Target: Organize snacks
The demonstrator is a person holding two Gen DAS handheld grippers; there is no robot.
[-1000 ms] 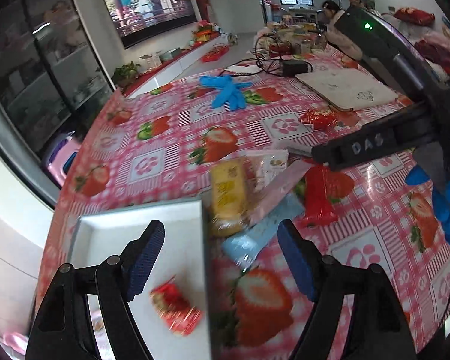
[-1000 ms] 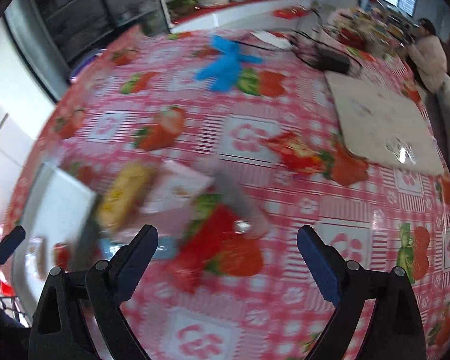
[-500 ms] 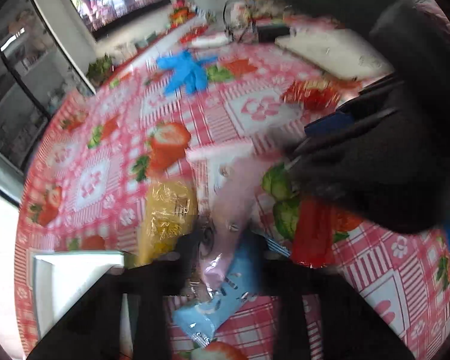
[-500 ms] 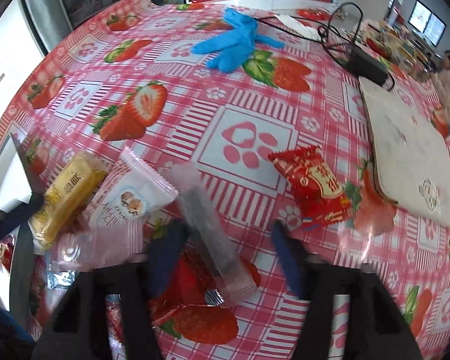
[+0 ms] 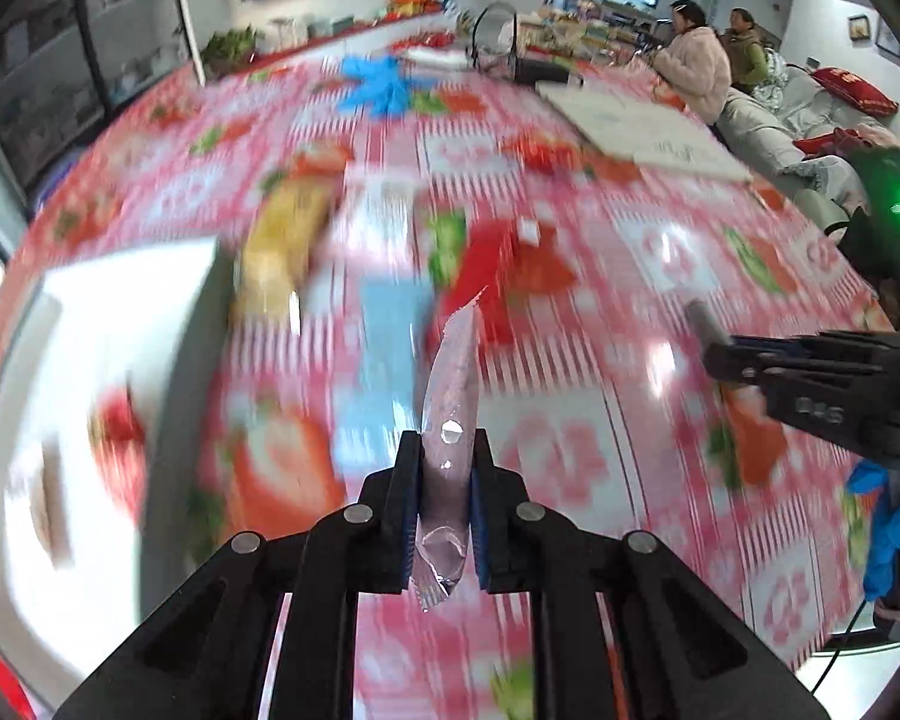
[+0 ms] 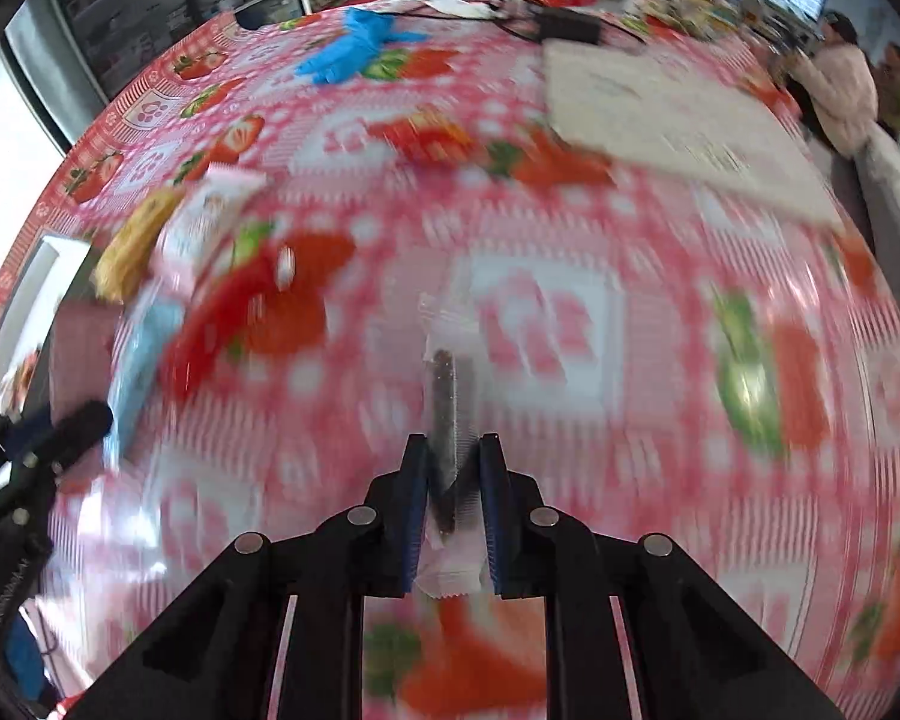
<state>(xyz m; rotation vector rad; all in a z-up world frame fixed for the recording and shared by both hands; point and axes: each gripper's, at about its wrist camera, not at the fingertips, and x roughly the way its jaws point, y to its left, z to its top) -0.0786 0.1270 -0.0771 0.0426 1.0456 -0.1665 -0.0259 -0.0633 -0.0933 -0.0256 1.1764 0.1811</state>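
My left gripper (image 5: 444, 456) is shut on a pale pink snack packet (image 5: 450, 396) and holds it above the table. My right gripper (image 6: 455, 462) is shut on a clear packet with a dark bar inside (image 6: 447, 420), also lifted. A white tray (image 5: 108, 396) lies at the left with a red snack (image 5: 117, 420) in it. A yellow snack (image 5: 288, 234), a light blue packet (image 5: 384, 348) and a red packet (image 5: 480, 276) lie on the strawberry tablecloth beside the tray. A white packet (image 6: 210, 222) and another red snack (image 6: 426, 132) show in the right wrist view. Both views are blurred.
Blue gloves (image 6: 354, 48) lie at the far side. A white board (image 6: 660, 114) lies at the far right, a black power adapter with cables (image 6: 570, 27) behind it. People sit beyond the table (image 5: 696, 72). The right gripper shows at the right edge of the left wrist view (image 5: 810, 372).
Both grippers have closed on packets from the pile and lifted them: the left on the pink one, the right on the clear one. Both cameras are moving fast.
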